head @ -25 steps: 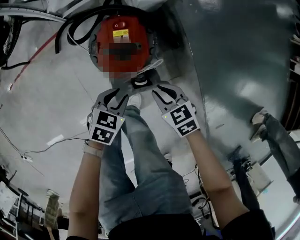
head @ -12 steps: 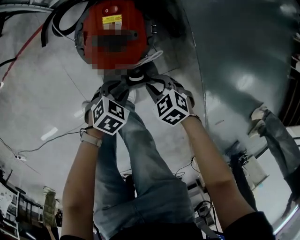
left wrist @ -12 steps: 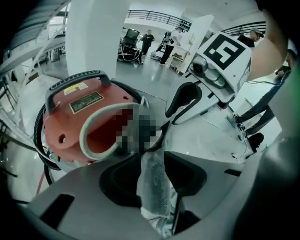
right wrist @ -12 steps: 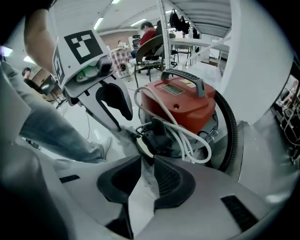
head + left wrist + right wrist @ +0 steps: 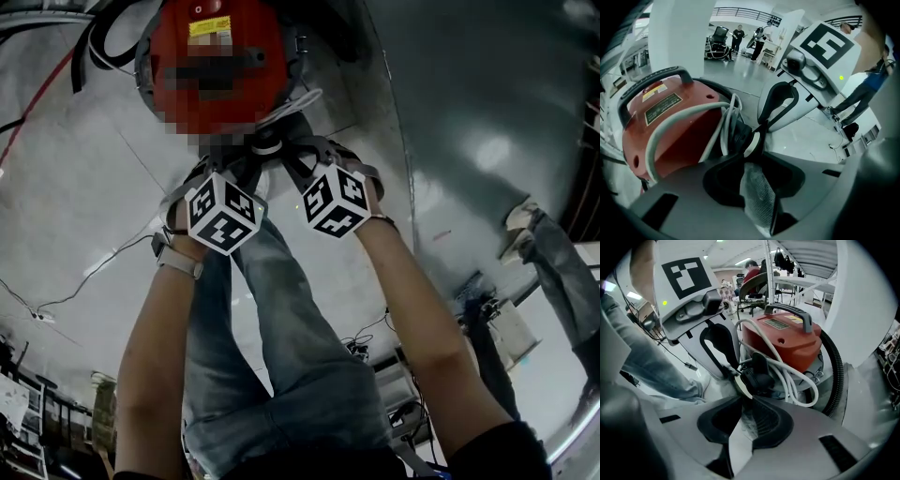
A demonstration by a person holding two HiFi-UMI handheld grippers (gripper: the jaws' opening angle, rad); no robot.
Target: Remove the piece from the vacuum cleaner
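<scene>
Both my claws pinch one small black piece at the near side of a red vacuum cleaner.

My left claw [image 5: 756, 149] has just been closing its jaws, and their tips now nip the white-ringed rim of the piece [image 5: 746, 139], which sits right at the tips. My right claw [image 5: 747, 398] grips the same piece from the other side, jaws drawn in on it, so the two claws' tips nearly meet. Straight beyond the tips stands the vacuum cleaner [image 5: 780, 345], a red drum with a black handle [image 5: 794, 312] on top (lid on, so its contents are out of sight). A white cord [image 5: 789, 374] loops round the piece, just past my right claw's tips; a ribbed black hose [image 5: 836, 376] curves to that claw's right.
</scene>
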